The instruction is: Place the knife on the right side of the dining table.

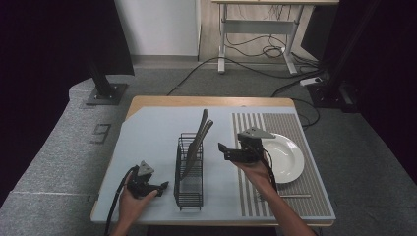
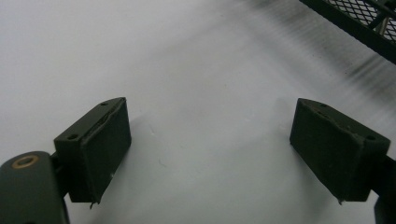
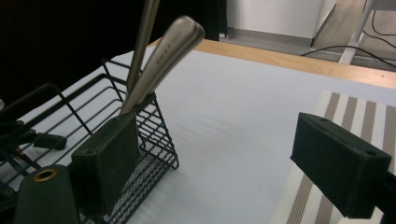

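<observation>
A black wire cutlery basket (image 1: pixel 189 189) stands mid-table on the pale blue mat (image 1: pixel 147 142). Two metal utensil handles (image 1: pixel 200 132) lean out of its far end. My left gripper (image 1: pixel 162 187) rests low at the front left, jaws pointing toward the basket, open and empty. In the left gripper view the left gripper (image 2: pixel 210 112) hangs over bare mat, with the basket's corner (image 2: pixel 355 23) at the upper right. My right gripper (image 1: pixel 223 151) is held up between basket and plate, open and empty. The right gripper view has the right gripper (image 3: pixel 217 126) beside the basket (image 3: pixel 93 88), with the utensil handles (image 3: pixel 163 51) just above its left jaw.
A white plate (image 1: pixel 287 157) sits on a striped placemat (image 1: pixel 314 196) at the right. A thin metal utensil (image 1: pixel 290 195) lies on the placemat near the front edge. Beyond the table are a dark stand base (image 1: pixel 105 93), floor cables and a desk frame (image 1: pixel 255 29).
</observation>
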Demonstrator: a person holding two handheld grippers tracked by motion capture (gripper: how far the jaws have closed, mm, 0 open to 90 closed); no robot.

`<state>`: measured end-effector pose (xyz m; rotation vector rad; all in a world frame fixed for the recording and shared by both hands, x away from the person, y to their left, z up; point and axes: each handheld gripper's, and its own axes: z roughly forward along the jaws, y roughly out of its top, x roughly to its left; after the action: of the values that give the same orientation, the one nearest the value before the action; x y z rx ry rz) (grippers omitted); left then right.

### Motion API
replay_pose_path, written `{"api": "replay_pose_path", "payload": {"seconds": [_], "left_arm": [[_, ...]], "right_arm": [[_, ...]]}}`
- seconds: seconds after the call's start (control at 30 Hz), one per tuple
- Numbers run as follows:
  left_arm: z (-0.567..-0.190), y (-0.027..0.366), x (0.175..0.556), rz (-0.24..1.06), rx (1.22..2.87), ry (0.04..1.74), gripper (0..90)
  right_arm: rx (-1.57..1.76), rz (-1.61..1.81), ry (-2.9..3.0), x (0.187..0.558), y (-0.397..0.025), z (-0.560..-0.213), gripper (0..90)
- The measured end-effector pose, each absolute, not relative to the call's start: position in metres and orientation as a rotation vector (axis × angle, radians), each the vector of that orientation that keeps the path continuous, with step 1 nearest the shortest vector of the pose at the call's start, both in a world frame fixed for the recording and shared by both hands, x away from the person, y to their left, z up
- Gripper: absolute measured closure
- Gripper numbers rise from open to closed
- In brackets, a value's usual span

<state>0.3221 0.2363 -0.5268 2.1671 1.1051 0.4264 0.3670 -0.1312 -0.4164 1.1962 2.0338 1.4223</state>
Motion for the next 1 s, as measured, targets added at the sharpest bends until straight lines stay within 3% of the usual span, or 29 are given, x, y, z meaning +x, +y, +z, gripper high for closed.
{"api": "replay_pose_path", "payload": {"seconds": [1.0], "left_arm": [[-0.527, 0.236, 0.322, 0.426, 2.165, 1.106, 11.9]], "right_arm": [[1.067, 1.497, 2.037, 0.406, -0.090, -0.383, 22.6]]}}
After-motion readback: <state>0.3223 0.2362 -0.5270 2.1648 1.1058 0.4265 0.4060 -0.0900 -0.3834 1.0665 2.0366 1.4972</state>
